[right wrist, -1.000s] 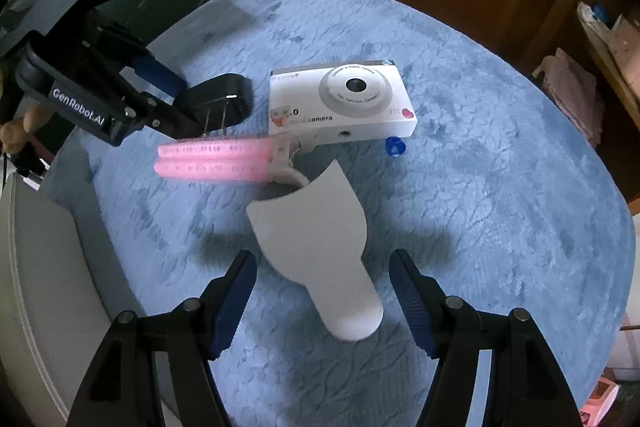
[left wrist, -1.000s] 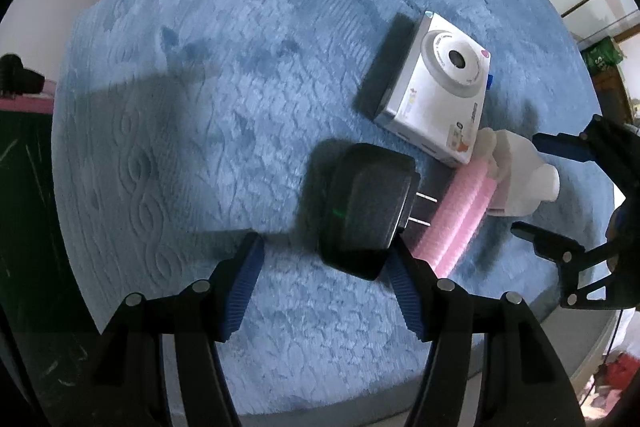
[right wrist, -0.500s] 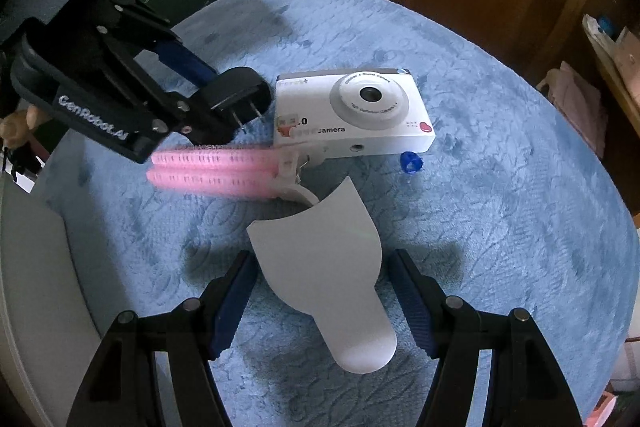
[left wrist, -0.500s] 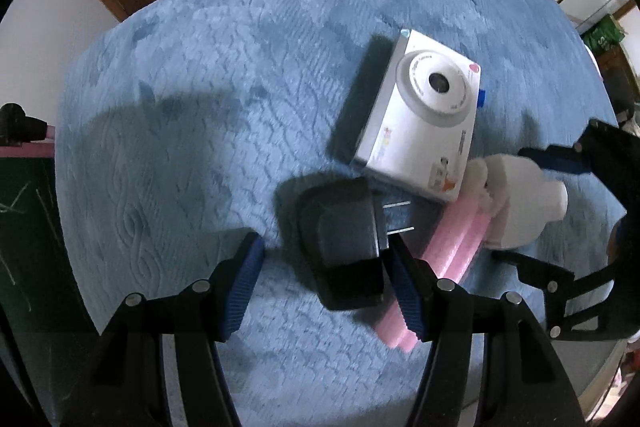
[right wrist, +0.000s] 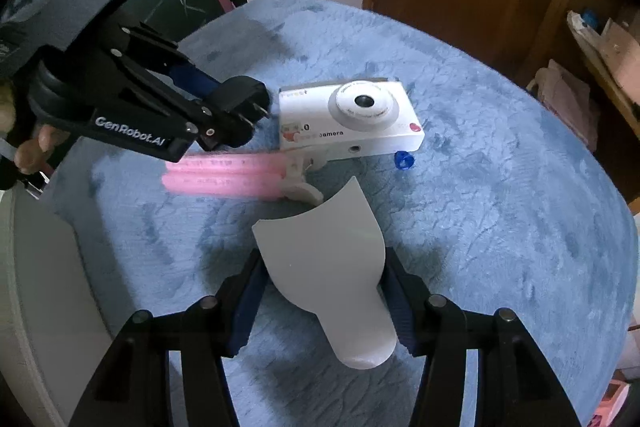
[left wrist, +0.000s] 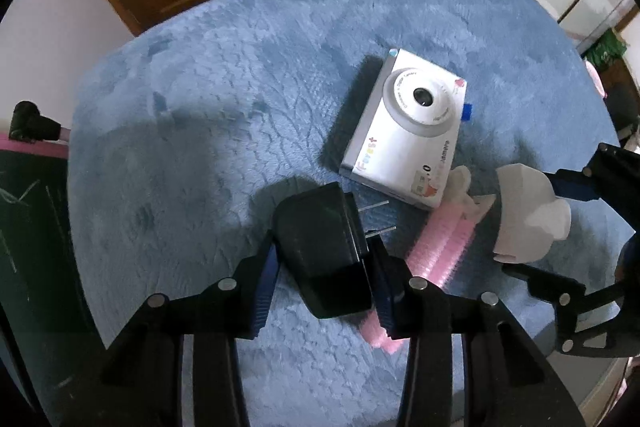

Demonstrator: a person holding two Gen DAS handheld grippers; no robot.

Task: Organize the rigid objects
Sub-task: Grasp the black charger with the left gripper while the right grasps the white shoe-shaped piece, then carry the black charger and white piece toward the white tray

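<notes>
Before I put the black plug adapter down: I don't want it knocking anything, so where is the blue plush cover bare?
Bare: the wide stretch of blue plush cover left of the white toy camera, toward the wooden door. Crowded: around the camera, where the pink ribbed hair roller, black plug adapter and white plastic scoop cluster.

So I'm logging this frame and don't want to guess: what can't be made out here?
- Black plug-in charger: its sides, left wrist view, covered by the left gripper pads.
- Pink ribbed hair roller: near end, right wrist view, blurred and behind the left gripper.
- Small blue piece beside the white toy camera: too small to identify.
- Grey plastic scoop: underside, hidden in the right gripper.
</notes>
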